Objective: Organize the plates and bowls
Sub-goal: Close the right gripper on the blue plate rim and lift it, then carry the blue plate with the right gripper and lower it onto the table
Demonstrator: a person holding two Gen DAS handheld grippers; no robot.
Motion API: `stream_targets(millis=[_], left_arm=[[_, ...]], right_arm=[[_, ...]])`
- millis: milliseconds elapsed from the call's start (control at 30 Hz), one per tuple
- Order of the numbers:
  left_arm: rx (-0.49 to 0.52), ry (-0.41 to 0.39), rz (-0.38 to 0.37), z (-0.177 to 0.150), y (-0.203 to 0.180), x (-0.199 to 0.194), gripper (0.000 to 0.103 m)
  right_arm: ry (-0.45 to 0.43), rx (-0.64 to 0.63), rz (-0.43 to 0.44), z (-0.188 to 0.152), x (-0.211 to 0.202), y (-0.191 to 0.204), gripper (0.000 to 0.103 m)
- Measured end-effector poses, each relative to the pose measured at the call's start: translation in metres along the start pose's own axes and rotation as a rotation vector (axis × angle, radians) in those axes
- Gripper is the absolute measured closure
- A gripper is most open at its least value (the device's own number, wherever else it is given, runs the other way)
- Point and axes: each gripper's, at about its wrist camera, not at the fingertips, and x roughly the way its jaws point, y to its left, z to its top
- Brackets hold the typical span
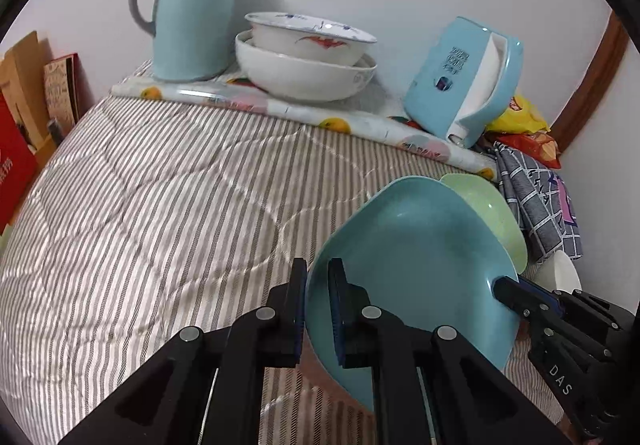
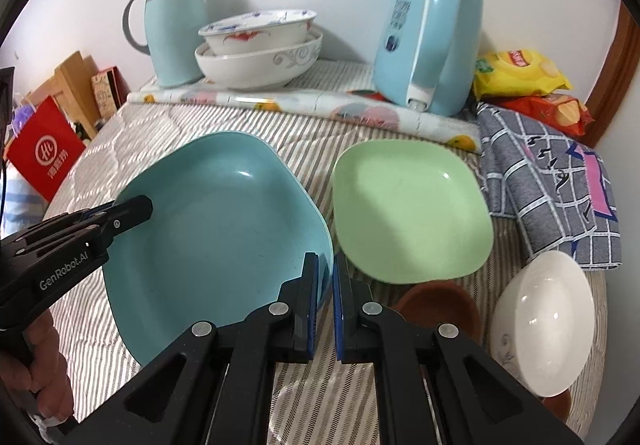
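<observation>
Both grippers are shut on the rim of a teal square plate (image 2: 224, 229), held tilted above the striped bed cover. My left gripper (image 1: 317, 277) pinches one edge of the teal plate (image 1: 412, 261); it also shows at the left in the right wrist view (image 2: 132, 211). My right gripper (image 2: 326, 273) pinches the opposite edge; it shows in the left wrist view (image 1: 508, 287). A green square plate (image 2: 412, 209) lies flat just right of the teal one. A white bowl (image 2: 544, 321) and a brown bowl (image 2: 440, 305) sit at the near right. Two nested white bowls (image 2: 260, 53) stand at the back.
A teal jug (image 2: 172, 25) and a blue kettle (image 2: 432, 41) stand by the wall on a fruit-print mat (image 2: 320, 105). A checked cloth (image 2: 552, 181) and snack bags (image 2: 520, 77) lie at the right. A red bag (image 2: 44, 153) and boxes stand at the left edge.
</observation>
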Motion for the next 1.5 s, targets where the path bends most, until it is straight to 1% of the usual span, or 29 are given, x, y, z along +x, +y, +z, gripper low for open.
stream_targets(millis=[400, 633, 967, 1033, 1067, 1100, 1167, 1267, 1300, 1500], left_arm=[[-0.018, 0.037, -0.005, -0.008, 0.005, 0.015, 0.092], [0.011, 0.034, -0.002, -0.008, 0.003, 0.018, 0.092], [-0.020, 0.044, -0.021, -0.008, 0.012, 0.017, 0.091], [-0.024, 0.042, -0.037, -0.009, 0.014, 0.016, 0.089], [-0.025, 0.045, -0.045, -0.009, 0.014, 0.016, 0.085], [-0.027, 0.057, -0.050, -0.009, 0.014, 0.016, 0.075], [-0.023, 0.064, -0.051, -0.010, 0.013, 0.015, 0.063], [-0.014, 0.037, -0.042, -0.011, 0.010, 0.007, 0.051], [-0.012, 0.030, -0.047, -0.011, 0.010, 0.005, 0.048], [-0.009, 0.004, -0.038, -0.008, 0.008, -0.007, 0.048]], right_arm=[[0.053, -0.019, -0.036, -0.004, 0.019, 0.006, 0.096], [0.072, -0.022, -0.060, -0.002, 0.028, 0.010, 0.096], [0.091, -0.041, -0.077, -0.003, 0.033, 0.015, 0.094], [0.094, -0.046, -0.077, -0.003, 0.032, 0.015, 0.094], [0.096, -0.047, -0.080, -0.003, 0.032, 0.016, 0.091], [0.099, -0.047, -0.084, -0.003, 0.032, 0.016, 0.085], [0.093, -0.053, -0.090, -0.003, 0.029, 0.017, 0.077], [0.081, -0.053, -0.094, -0.003, 0.023, 0.016, 0.068], [0.077, -0.053, -0.095, -0.003, 0.021, 0.016, 0.066], [0.059, -0.025, -0.083, -0.002, 0.007, 0.013, 0.060]])
